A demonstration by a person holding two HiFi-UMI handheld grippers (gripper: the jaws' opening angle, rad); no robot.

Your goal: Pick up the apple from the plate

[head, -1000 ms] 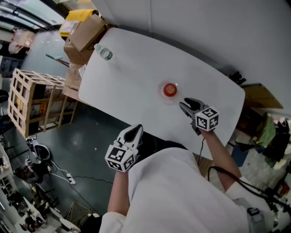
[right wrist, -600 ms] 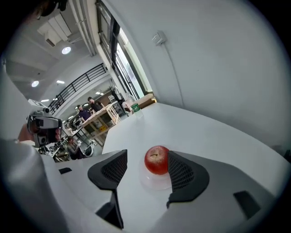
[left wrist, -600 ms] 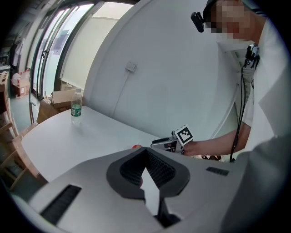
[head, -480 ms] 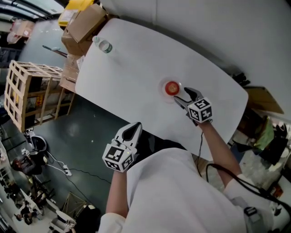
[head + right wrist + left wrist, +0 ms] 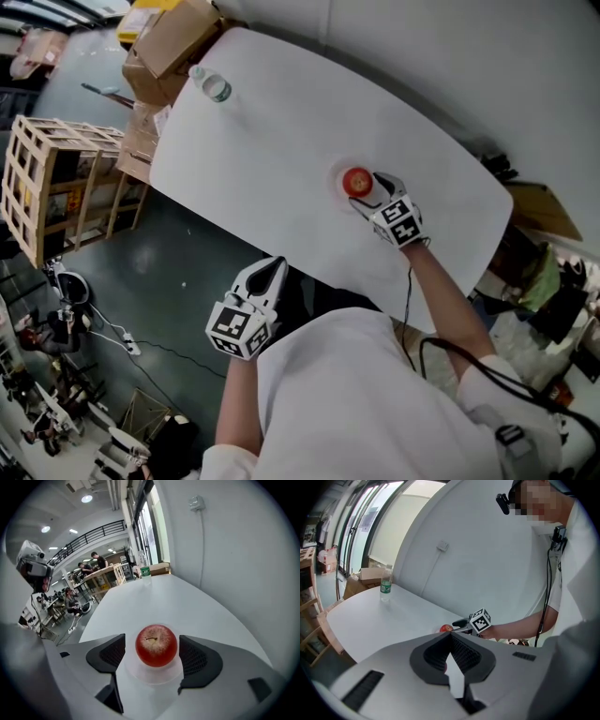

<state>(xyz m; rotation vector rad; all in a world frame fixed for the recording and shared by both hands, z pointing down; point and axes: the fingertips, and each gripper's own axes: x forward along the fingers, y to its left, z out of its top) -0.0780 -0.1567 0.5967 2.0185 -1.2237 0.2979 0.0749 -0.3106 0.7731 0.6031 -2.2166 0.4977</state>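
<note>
A red apple (image 5: 354, 180) (image 5: 156, 645) stands stem up on a small clear plate (image 5: 343, 193) (image 5: 152, 676) on the white table (image 5: 281, 131). My right gripper (image 5: 368, 191) (image 5: 152, 638) is low over the plate, and its jaws have just been opening. They stand wide on either side of the apple. The ribbed pads (image 5: 115, 652) leave a gap on both sides and do not touch it. My left gripper (image 5: 271, 269) (image 5: 451, 635) hangs off the table's near edge, shut and empty. From the left gripper view the apple (image 5: 445, 628) shows small, beside the right gripper.
A water bottle (image 5: 215, 87) (image 5: 385, 584) (image 5: 145, 571) stands at the table's far left end. Cardboard boxes (image 5: 173, 47) and a wooden crate (image 5: 52, 187) sit on the floor past that end. A grey wall runs along the table's far side. People work at benches (image 5: 93, 569) in the distance.
My right gripper has moved down and forward to the plate, rolled, and opened its jaws around the apple. The left gripper has stayed about where it was.
</note>
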